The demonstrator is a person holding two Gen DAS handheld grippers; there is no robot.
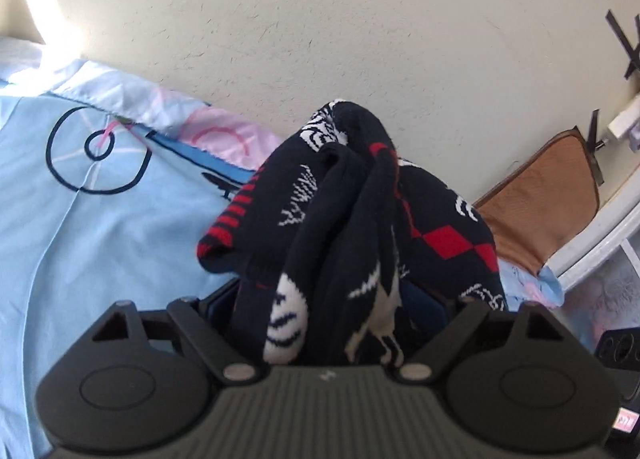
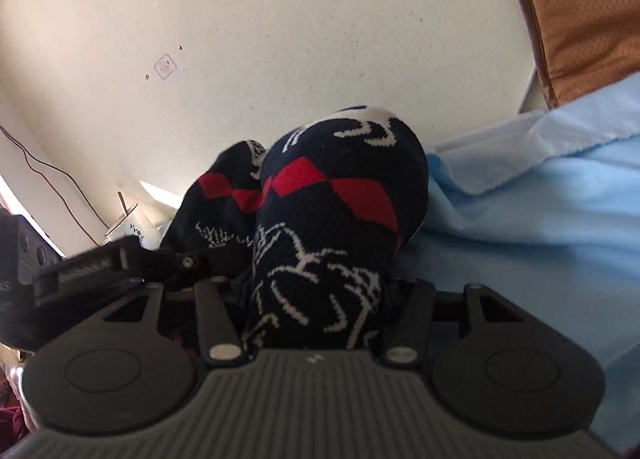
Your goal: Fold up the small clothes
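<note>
A dark navy knitted garment (image 1: 352, 219) with red diamonds and white patterns is bunched between the fingers of my left gripper (image 1: 336, 323), which is shut on it and holds it up off the bed. In the right wrist view the same garment (image 2: 340, 211) is bunched in my right gripper (image 2: 316, 299), which is also shut on it. The cloth hides the fingertips of both grippers. The left gripper's body (image 2: 120, 263) shows at the left of the right wrist view, close beside the right one.
A light blue bed sheet (image 1: 100, 239) with printed circles lies below, and shows at the right of the right wrist view (image 2: 540, 219). A cream wall (image 1: 320, 19) stands behind. A brown cushion (image 1: 544, 199) leans at the right. A black speaker (image 2: 24, 255) and cable are at the left.
</note>
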